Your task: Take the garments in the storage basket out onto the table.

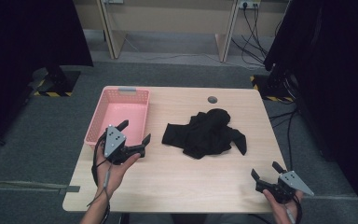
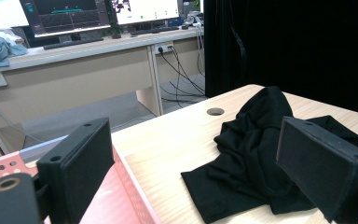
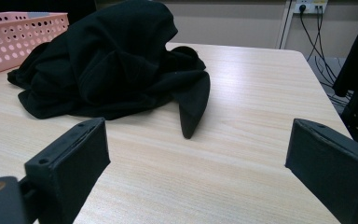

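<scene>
A crumpled black garment (image 1: 206, 133) lies in a heap at the middle of the wooden table (image 1: 177, 177). It appears again in the left gripper view (image 2: 261, 154) and in the right gripper view (image 3: 112, 65). My left gripper (image 1: 134, 132) hovers open by the pink basket (image 1: 103, 114), left of the garment, with nothing between its jaws. My right gripper (image 1: 266, 170) is open near the table's front right corner, a short way from a sleeve tip (image 3: 189, 123) that points toward it.
The pink perforated basket (image 3: 14, 37) stands at the table's back left, and its inside looks bare. A round cable hole (image 1: 212, 99) sits near the far edge. Desks, monitors (image 2: 74, 14) and cables stand beyond the table; black curtains (image 1: 345, 70) hang on both sides.
</scene>
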